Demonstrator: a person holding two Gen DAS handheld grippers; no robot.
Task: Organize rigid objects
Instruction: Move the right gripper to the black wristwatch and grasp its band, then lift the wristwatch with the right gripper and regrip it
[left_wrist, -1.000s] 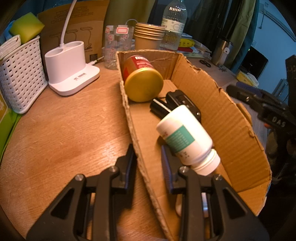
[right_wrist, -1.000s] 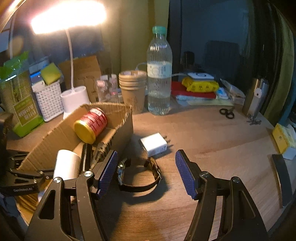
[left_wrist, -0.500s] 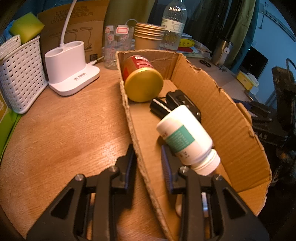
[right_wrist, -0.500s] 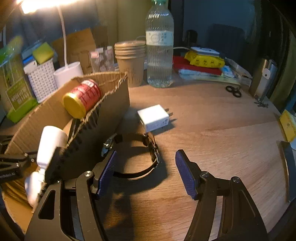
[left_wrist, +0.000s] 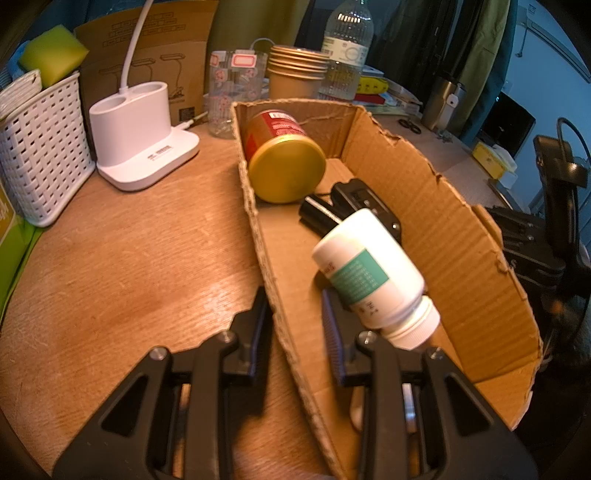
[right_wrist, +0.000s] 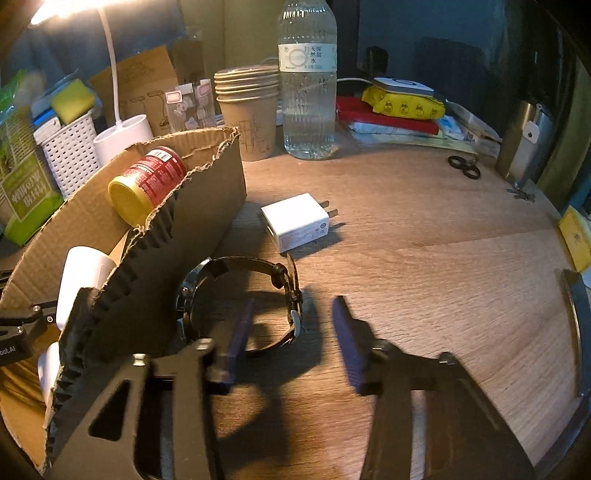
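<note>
Water bottle (right_wrist: 307, 81) (Chinese label), unreadable can (right_wrist: 147, 184)

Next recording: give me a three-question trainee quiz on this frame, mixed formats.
1. True or false: the wristwatch lies inside the cardboard box.
2. Which item lies on the table beside the box? A) white charger B) red can C) white pill bottle
3. What is the left hand-held gripper clamped on?

Key
1. False: it lies on the table beside the box, the watch's strap between the right hand-held gripper's closing jaws.
2. A
3. The box's side wall.
</note>
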